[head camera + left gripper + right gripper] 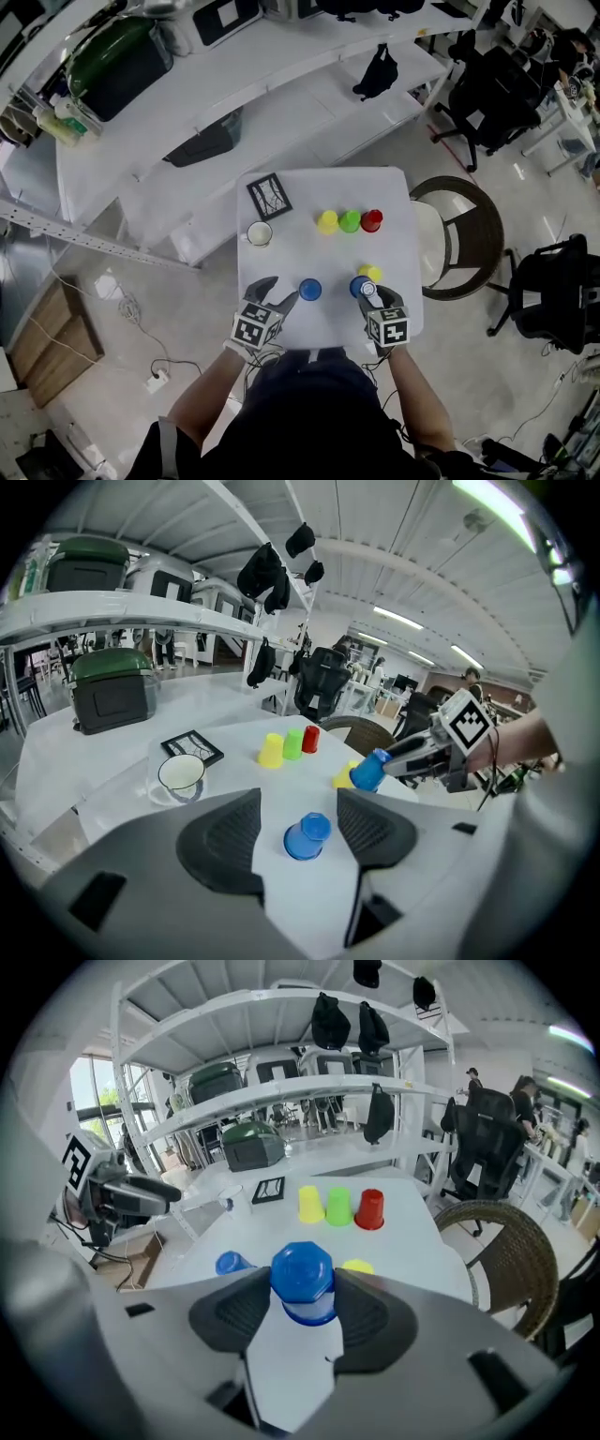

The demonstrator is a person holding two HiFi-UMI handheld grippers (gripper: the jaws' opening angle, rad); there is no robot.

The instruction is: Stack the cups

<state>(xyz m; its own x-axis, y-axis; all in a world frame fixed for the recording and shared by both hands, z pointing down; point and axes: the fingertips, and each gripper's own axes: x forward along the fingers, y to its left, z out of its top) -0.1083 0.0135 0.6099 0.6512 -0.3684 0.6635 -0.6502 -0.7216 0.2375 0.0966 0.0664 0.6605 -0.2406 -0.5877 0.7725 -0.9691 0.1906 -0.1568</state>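
My right gripper (302, 1299) is shut on an upside-down blue cup (302, 1283), gripped by its sides and lifted off the white table (323, 319). Just behind it sits a yellow cup (372, 273). A second blue cup (306, 836) stands upside down on the table in the gap between the open jaws of my left gripper (298, 822), and neither pad touches it. At the table's far side, yellow (327, 222), green (350, 221) and red (371, 220) cups stand upside down in a row.
A white mug (260, 233) and a black-framed card (269, 196) sit at the table's far left. A wicker chair (464, 239) stands to the right of the table. White shelves (281, 84) with bags and boxes run behind it.
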